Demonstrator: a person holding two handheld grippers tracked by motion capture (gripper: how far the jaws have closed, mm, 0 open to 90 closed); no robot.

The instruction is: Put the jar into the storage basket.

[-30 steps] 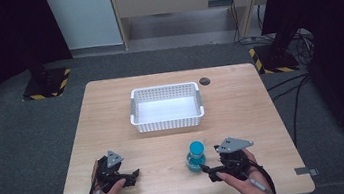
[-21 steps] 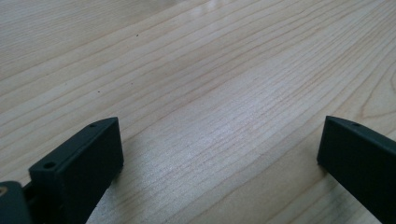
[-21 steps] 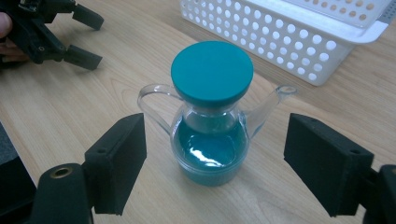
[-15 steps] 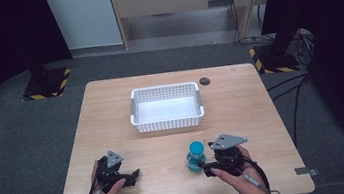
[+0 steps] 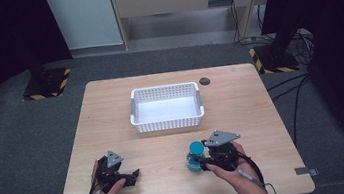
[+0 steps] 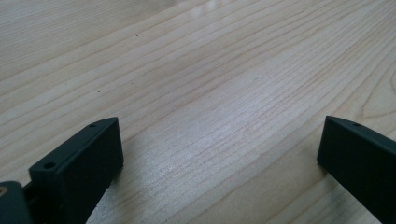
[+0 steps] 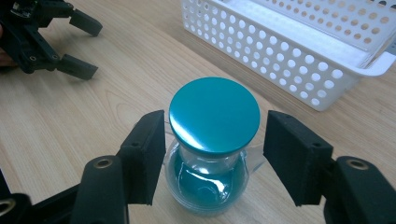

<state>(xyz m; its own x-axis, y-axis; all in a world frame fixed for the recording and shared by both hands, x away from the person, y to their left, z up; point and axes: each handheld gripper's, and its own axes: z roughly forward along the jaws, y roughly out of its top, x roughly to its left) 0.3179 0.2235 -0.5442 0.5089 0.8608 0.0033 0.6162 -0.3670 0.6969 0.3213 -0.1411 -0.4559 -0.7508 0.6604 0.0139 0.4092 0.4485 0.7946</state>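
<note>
The right gripper (image 7: pixel 212 154) is sitting spread wide around a teal-lidded glass jar (image 7: pixel 214 140) — not yet pinching it. Beyond lies the white perforated basket (image 7: pixel 299 51). The left gripper (image 5: pixel 129 175) is resting released — nothing between its jaws.

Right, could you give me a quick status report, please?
Left gripper open on bare table. Right gripper open, jaws flanking teal-lidded jar. Basket empty; path clear.
</note>
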